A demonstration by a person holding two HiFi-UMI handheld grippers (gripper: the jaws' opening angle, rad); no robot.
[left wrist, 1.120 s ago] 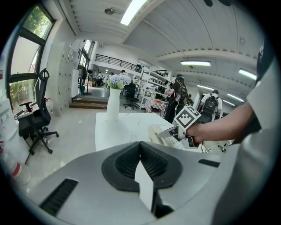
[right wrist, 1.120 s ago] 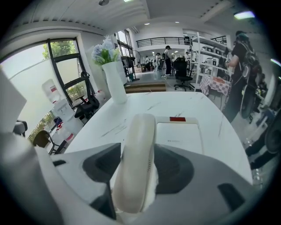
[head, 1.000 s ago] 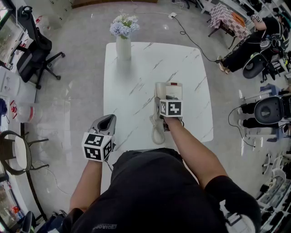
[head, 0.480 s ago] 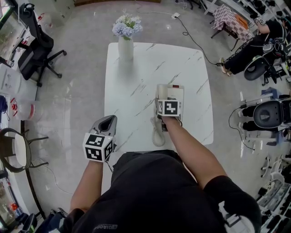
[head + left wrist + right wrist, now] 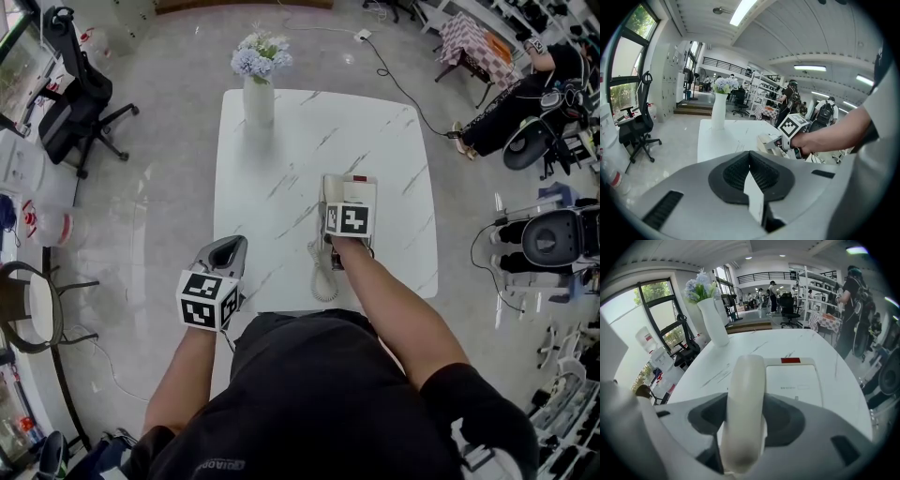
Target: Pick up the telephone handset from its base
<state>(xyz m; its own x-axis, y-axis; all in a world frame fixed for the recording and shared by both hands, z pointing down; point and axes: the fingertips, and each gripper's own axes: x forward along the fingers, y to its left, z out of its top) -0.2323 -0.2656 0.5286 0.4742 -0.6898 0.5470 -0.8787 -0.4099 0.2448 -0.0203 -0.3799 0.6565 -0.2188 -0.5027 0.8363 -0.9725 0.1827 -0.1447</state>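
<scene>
My left tongs [image 5: 226, 255] hang over the near left edge of the white marble table [image 5: 375, 131], well apart from the phone. Looking down them, I see the two dark pads drawn together with only a thin pale sliver between, and nothing held. They have no part in this job as far as I can judge. Further back on that side stands a tall white vase [image 5: 259, 96] of pale blue flowers, well clear of everything.

Moving right, the curly cord [image 5: 322, 277] lies in a loop on the table just beside the phone's near left corner. Then comes the handset [image 5: 747, 376], cream-coloured and long, running away from me along the left side of the base [image 5: 796, 380]. My right tongs [image 5: 744, 423] are clamped on it: the pads press its two sides near the end closest to me, and no gap shows on either side.

So the reach and the grip look done. What I cannot tell is whether the handset has left its cradle; its far end seems to sit level with the base, so I judge it is resting there or barely raised. What is left is the lift itself, straight up and clear of the base, with the cord free to follow.
</scene>
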